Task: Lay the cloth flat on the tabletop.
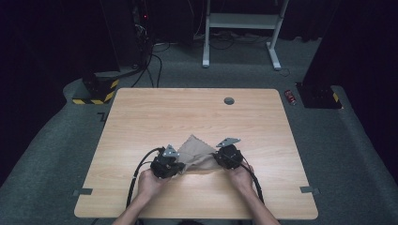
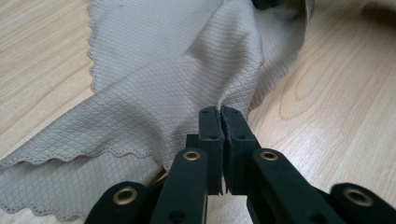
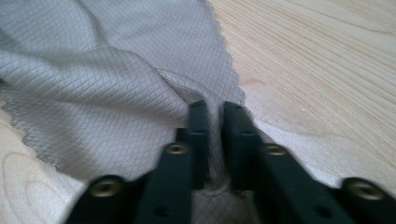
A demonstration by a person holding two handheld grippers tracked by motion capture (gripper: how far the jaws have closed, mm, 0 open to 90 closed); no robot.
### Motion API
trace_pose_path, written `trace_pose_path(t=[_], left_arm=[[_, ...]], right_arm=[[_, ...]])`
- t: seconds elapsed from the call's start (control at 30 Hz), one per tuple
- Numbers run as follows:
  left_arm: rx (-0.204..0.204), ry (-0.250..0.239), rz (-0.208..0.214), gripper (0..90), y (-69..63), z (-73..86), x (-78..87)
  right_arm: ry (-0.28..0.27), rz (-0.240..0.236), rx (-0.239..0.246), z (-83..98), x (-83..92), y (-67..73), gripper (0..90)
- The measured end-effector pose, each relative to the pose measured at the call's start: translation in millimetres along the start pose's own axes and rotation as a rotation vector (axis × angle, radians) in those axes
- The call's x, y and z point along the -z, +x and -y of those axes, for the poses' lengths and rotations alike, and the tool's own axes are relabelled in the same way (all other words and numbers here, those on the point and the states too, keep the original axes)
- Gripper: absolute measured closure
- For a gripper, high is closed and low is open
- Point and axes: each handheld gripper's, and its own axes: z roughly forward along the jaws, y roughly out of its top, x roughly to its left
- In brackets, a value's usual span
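1 beige cloth (image 1: 196,151) is lying lower centre on the table (image 1: 141,122); left gripper (image 2: 220,114) and right gripper (image 3: 215,112) are each pinching its edge.

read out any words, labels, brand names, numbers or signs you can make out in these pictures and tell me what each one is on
None can be read.
The beige cloth is plain, with a woven diamond pattern.
The wooden table is bare of lettering.
A dark mark on the floor by the table's left far corner is too small to read.
The red can on the floor is too small to read.
The yellow-black hazard stripes carry no words.
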Motion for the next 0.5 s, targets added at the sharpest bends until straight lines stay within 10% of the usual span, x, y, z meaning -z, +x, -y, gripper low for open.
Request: trace_pose_path(t=[0.27,0.5], left_arm=[[-0.028,0.004,0.041,87.2,-13.3,9.5,-0.8],[0.013,-0.040,-0.030,71.9,-7.7,14.4,10.3]], right_arm=[[0.013,-0.014,0.035,27.7,32.3,2.9,87.7],[-0.044,-0.026,-0.023,19.3,39.1,-5.9,69.7]])
